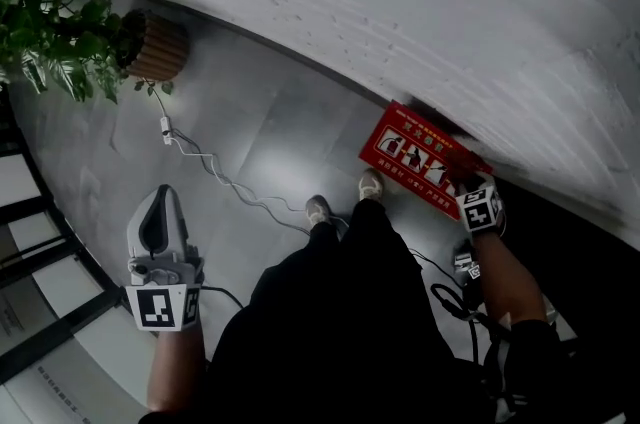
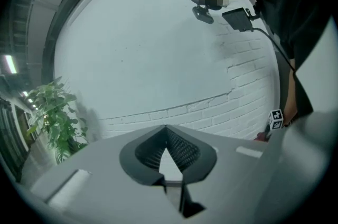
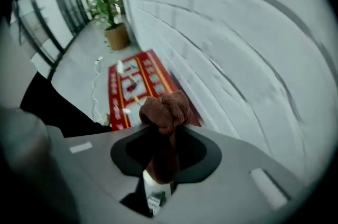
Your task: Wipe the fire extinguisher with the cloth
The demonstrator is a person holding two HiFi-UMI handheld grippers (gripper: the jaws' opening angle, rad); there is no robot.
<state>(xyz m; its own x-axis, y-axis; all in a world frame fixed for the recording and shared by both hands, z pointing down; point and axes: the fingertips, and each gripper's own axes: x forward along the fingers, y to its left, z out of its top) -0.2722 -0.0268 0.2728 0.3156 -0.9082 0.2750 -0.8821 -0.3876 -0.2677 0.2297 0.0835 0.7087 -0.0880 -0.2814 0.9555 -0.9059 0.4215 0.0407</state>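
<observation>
A red fire-extinguisher box (image 1: 418, 155) with white print lies on the grey floor against the white brick wall; no extinguisher itself shows. My right gripper (image 1: 468, 180) points steeply down over the box's right end, shut on a bunched brown cloth (image 3: 165, 111). In the right gripper view the cloth sticks out past the right gripper (image 3: 163, 130), with the box (image 3: 132, 85) below it. My left gripper (image 1: 163, 199) hangs over bare floor at the left, far from the box. Seen in its own view, the left gripper (image 2: 166, 130) has its tips together with nothing between them.
A potted plant (image 1: 60, 37) in a woven pot (image 1: 157, 47) stands at the far left by the wall. A white cable (image 1: 215, 174) with a plug snakes across the floor toward the person's shoes (image 1: 318, 209). Dark door frames (image 1: 40, 202) run along the left edge.
</observation>
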